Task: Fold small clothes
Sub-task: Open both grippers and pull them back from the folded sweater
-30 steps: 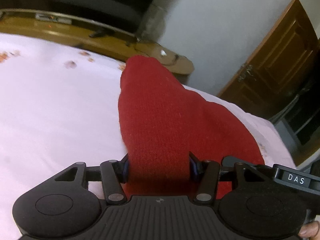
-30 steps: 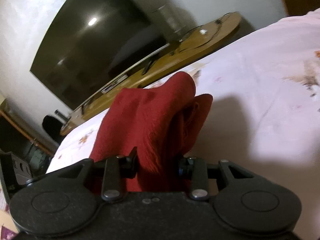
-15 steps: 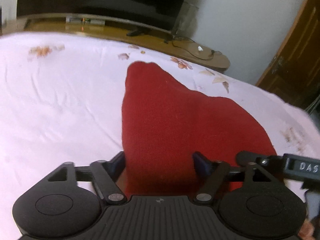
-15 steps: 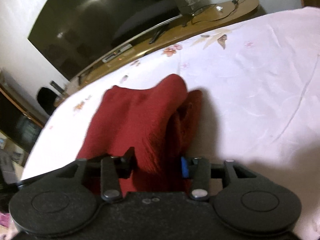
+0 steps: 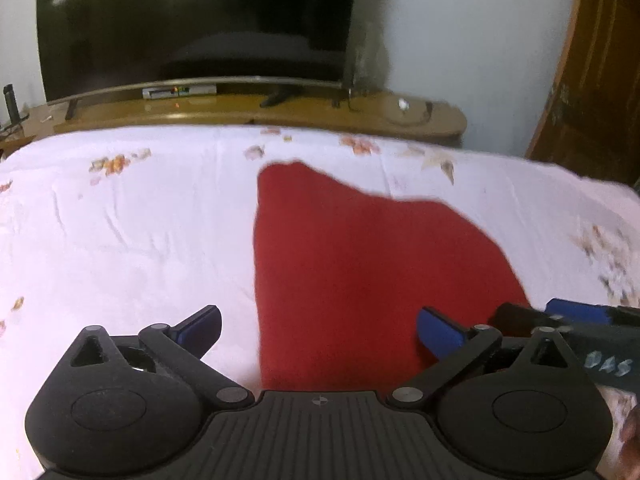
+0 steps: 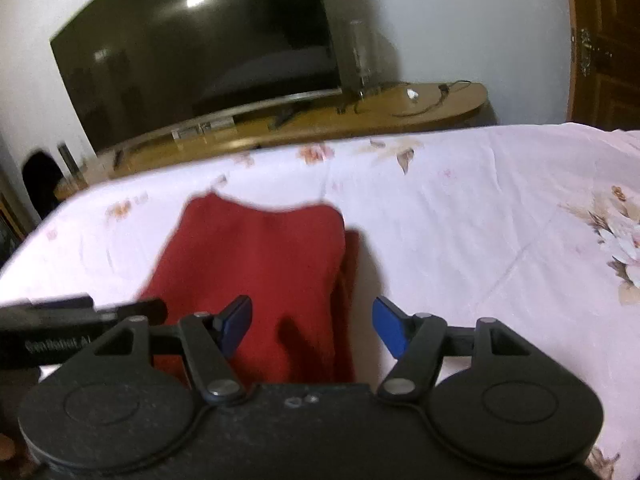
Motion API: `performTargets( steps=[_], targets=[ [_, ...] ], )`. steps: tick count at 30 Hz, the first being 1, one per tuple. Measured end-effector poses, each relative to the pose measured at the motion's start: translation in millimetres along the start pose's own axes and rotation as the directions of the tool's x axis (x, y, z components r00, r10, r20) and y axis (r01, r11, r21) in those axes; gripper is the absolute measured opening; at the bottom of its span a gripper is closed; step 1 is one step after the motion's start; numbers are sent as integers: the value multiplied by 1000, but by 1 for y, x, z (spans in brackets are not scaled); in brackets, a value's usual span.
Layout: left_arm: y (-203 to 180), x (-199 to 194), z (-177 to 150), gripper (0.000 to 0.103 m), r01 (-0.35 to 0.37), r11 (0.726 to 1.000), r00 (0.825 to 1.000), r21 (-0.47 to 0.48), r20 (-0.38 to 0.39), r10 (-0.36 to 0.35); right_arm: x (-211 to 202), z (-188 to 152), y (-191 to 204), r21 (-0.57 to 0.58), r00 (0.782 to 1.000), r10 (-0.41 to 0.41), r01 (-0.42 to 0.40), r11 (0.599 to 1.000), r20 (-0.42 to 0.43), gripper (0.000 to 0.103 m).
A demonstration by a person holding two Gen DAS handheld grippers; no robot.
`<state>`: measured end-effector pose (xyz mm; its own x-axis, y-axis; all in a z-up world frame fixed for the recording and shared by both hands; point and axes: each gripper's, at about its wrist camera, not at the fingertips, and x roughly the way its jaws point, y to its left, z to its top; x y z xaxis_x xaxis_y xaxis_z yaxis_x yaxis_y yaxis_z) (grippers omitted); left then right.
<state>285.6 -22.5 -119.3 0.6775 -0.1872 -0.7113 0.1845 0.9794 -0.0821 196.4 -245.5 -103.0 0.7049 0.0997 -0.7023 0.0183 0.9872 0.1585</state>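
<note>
A red knit garment lies folded on the white flowered bedsheet. It also shows in the right wrist view, with a second layer sticking out along its right edge. My left gripper is open, its blue pads spread wide over the garment's near edge, holding nothing. My right gripper is open too, its pads either side of the garment's near right part, empty. The right gripper's body shows at the right of the left wrist view.
A wooden TV bench with a large dark television runs along the bed's far edge. A wooden door stands at the right. The bedsheet stretches to the right of the garment.
Both grippers were shut on the raised garment. They lowered it onto the bed, opened and let go. The garment now lies flat.
</note>
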Motion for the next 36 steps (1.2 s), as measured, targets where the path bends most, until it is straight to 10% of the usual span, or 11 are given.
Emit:
performTargets(
  steps=[5, 23, 33, 36],
  targets=[
    [-4, 8, -15, 103, -16, 1000, 996, 2, -88, 16, 14, -20, 3, 20, 996, -30, 32, 999, -87, 62],
    [4, -89, -23, 103, -88, 996, 993, -14, 77, 89, -60, -23, 13, 54, 1000, 13, -14, 998, 8, 70],
    [0, -65, -30, 103, -165, 986, 983, 6, -82, 165, -54, -42, 11, 49, 998, -55, 56, 997, -32, 76],
    [-8, -49, -40, 103, -163, 985, 978, 47, -120, 168, -41, -50, 9, 40, 993, -103, 106, 994, -62, 63]
  ],
)
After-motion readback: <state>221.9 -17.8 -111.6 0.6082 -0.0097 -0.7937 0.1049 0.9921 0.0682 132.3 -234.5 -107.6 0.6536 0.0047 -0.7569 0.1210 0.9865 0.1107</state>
